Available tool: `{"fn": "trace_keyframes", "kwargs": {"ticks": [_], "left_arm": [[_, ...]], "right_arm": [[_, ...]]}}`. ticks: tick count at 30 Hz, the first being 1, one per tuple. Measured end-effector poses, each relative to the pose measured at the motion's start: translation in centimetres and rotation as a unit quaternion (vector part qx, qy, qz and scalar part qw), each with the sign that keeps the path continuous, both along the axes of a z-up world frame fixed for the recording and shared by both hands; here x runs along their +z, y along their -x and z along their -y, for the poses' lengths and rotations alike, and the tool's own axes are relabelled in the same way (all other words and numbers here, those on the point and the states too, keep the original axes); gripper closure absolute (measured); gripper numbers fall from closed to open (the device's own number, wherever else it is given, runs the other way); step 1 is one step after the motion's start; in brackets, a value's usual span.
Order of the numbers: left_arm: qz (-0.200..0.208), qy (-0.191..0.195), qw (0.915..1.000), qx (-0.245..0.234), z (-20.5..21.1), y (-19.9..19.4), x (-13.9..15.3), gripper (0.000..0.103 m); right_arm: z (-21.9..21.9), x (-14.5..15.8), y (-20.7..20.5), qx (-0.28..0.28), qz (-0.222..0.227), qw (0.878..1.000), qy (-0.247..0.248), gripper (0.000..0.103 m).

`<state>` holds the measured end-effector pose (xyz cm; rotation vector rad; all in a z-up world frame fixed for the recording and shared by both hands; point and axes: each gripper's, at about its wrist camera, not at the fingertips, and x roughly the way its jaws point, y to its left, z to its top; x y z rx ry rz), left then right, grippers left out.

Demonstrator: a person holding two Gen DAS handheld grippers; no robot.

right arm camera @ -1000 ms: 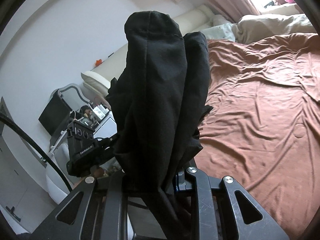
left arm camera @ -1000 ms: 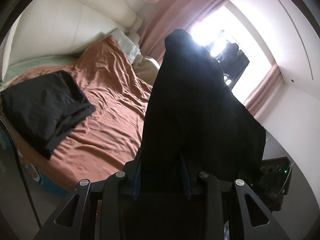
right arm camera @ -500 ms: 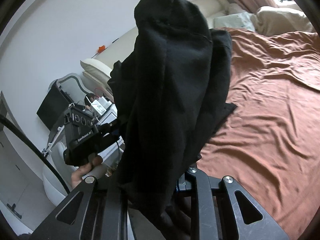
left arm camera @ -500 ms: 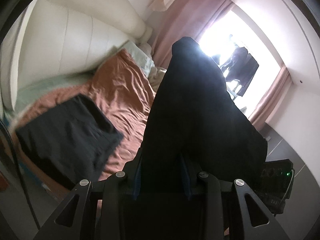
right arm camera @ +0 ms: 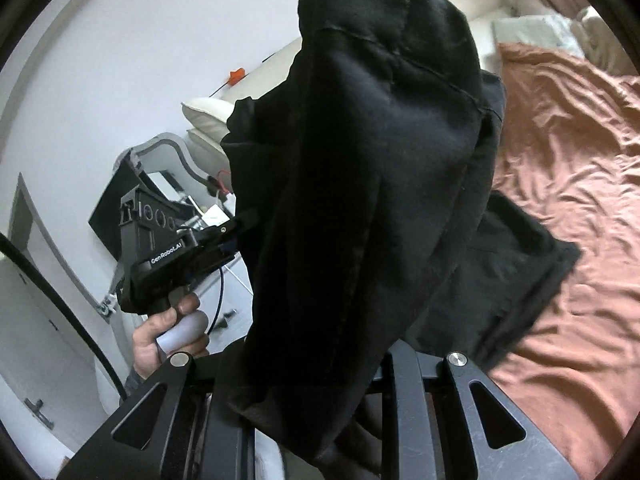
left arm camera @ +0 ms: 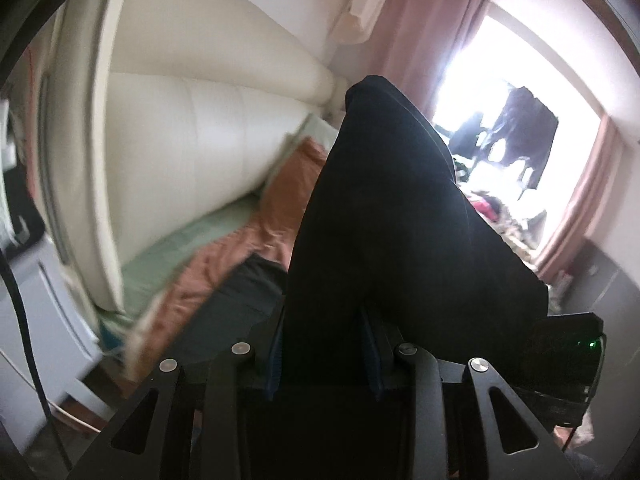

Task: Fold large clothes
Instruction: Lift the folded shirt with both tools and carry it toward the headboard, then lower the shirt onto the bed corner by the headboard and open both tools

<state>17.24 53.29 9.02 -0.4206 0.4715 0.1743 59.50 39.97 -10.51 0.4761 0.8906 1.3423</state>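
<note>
Both your claws pinch one black garment, carried in the air beside the bed.

From the left: your left gripper [left arm camera: 324, 344] pinches a bunched edge of the black garment [right arm camera: 360, 200]; your right gripper [right arm camera: 312, 392] clamps another thick bunch. It looks soft, limp and fairly heavy, sagging between grips over the rust-brown bedspread [right arm camera: 580, 208]. Keep hold at the edges, where the layers bunch thick.

In the left wrist view the cream headboard [left arm camera: 208, 152] now fills the left side, and the folded black garment on the bed [left arm camera: 240, 300] has come much closer, partly under the held black cloth [left arm camera: 392, 220]. In the right wrist view the left gripper [right arm camera: 236, 236] and the hand [right arm camera: 168, 332] holding it appear larger and nearer.
</note>
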Motion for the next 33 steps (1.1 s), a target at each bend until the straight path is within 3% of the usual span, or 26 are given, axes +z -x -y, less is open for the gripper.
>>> {"fn": "trace_keyframes", "kwargs": {"ticks": [5, 10, 19, 24, 28, 30, 33], "left_arm": [[-0.036, -0.051, 0.9976, 0.03, -0.4, -1.7, 0.9, 0.068], [-0.056, -0.066, 0.9962, 0.009, -0.7, -5.9, -0.2, 0.068], [-0.087, -0.022, 0.996, 0.006, -4.2, -13.7, -5.9, 0.069], [-0.116, -0.004, 0.9921, 0.049, -6.0, -15.6, -9.0, 0.069], [-0.116, -0.024, 0.9903, 0.072, -5.8, -14.3, -10.1, 0.069], [-0.116, -0.037, 0.9887, 0.086, -5.2, -12.7, -10.8, 0.069], [-0.102, -0.03, 0.9904, 0.088, -3.2, -9.5, -12.3, 0.067]], "right_arm": [[-3.5, -2.3, -1.7, 0.006, -0.033, 0.999, -0.023, 0.085], [-5.4, -4.6, -3.4, -0.001, -0.049, 0.998, -0.029, 0.085], [-7.6, -8.7, -7.8, -0.018, -0.074, 0.997, -0.001, 0.085], [-8.6, -11.9, -10.4, -0.033, -0.111, 0.993, 0.028, 0.086], [-8.2, -15.7, -13.7, -0.065, -0.157, 0.983, 0.065, 0.086], [-7.7, -17.5, -14.3, -0.075, -0.189, 0.978, 0.055, 0.086], [-7.2, -18.0, -14.3, -0.072, -0.195, 0.977, 0.056, 0.086]]}}
